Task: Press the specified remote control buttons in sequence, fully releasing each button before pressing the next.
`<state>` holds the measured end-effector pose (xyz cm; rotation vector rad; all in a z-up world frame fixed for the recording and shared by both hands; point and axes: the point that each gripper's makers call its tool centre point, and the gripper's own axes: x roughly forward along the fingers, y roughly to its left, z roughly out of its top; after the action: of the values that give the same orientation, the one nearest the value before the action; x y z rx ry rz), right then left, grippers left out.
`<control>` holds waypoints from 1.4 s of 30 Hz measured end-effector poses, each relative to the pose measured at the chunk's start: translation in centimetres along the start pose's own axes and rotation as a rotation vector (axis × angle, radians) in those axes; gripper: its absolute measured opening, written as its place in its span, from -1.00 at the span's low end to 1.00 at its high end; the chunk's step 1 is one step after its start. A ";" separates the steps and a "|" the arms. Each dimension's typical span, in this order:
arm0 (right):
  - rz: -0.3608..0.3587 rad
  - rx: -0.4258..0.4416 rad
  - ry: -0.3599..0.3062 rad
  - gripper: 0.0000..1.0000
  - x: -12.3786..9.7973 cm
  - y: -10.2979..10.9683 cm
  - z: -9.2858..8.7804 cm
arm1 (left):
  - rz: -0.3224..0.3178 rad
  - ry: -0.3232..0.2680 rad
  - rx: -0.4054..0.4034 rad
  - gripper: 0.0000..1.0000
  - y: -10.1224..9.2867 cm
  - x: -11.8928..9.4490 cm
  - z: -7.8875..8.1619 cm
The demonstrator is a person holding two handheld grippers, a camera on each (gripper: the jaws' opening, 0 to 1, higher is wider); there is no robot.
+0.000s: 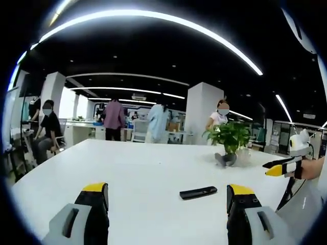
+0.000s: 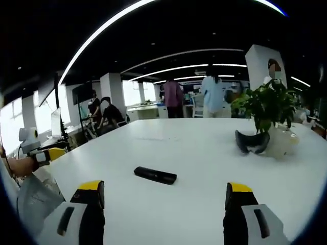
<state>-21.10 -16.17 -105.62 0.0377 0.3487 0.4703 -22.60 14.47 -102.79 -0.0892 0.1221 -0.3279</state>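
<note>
Presently, left gripper view: the left gripper [image 1: 167, 196], jaws apart and empty, frames the slim black remote control [image 1: 198, 192] lying flat lower centre on the white table [image 1: 143, 163], kept unobstructed.

Right gripper view: the right gripper [image 2: 164, 195], jaws likewise apart, hangs short of the remote control [image 2: 155, 175] at centre, seemingly lined up for pressing.

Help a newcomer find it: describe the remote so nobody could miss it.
Start at the big white table. A potted plant stands at its far side; nearer the grippers lies the remote, alone on bare tabletop. It is the only flat, slim black bar there.
</note>
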 end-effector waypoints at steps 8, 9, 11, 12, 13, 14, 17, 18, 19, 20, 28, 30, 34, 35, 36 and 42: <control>-0.003 0.005 0.001 0.96 0.0 0.0 0.0 | 0.001 0.000 0.000 1.00 0.1 0.0 0.0; -0.004 0.005 0.002 0.96 0.0 0.0 0.0 | -0.001 0.000 -0.001 1.00 0.1 0.0 0.0; -0.003 0.004 0.002 0.96 0.0 0.0 0.0 | -0.002 0.002 0.001 1.00 0.2 0.0 -0.1; -0.003 0.004 0.003 0.96 0.1 0.1 0.0 | -0.002 0.003 0.002 1.00 0.2 0.0 -0.1; -0.003 0.003 0.003 0.96 0.1 0.1 0.0 | -0.002 0.003 0.001 1.00 0.2 0.0 -0.1; -0.003 0.002 0.005 0.96 0.1 0.1 0.0 | -0.002 0.004 0.000 1.00 0.2 0.0 -0.1; -0.003 0.003 0.005 0.96 0.1 0.1 -0.1 | -0.003 0.001 -0.001 1.00 0.1 0.0 0.0; -0.004 0.004 0.005 0.96 0.1 0.1 -0.1 | -0.002 0.003 -0.001 1.00 0.2 0.0 0.0; -0.004 0.004 0.005 0.96 0.2 0.1 -0.1 | -0.002 0.004 -0.001 1.00 0.2 0.0 -0.1; -0.004 0.005 0.005 0.96 0.2 0.2 -0.1 | -0.002 0.006 -0.002 1.00 0.2 0.0 -0.1; -0.004 0.007 0.007 0.96 0.2 0.2 -0.1 | -0.002 0.007 -0.002 1.00 0.2 0.0 -0.1; -0.004 0.008 0.008 0.96 0.2 0.1 -0.2 | -0.002 0.007 -0.001 1.00 0.3 0.0 -0.1; 0.001 0.007 0.013 0.96 0.3 0.0 -0.5 | -0.003 0.018 0.007 1.00 0.2 0.0 -0.3; 0.001 0.006 0.014 0.96 0.3 0.1 -0.5 | -0.005 0.018 0.010 1.00 0.1 0.0 -0.3; 0.002 0.005 0.014 0.96 0.3 0.1 -0.5 | -0.007 0.018 0.011 1.00 0.1 0.0 -0.3; 0.004 0.003 0.015 0.96 0.3 0.3 -0.5 | -0.009 0.021 0.015 1.00 0.1 0.0 -0.4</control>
<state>-21.13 -15.80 -106.12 0.0376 0.3644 0.4740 -22.61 14.58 -103.18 -0.0717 0.1403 -0.3383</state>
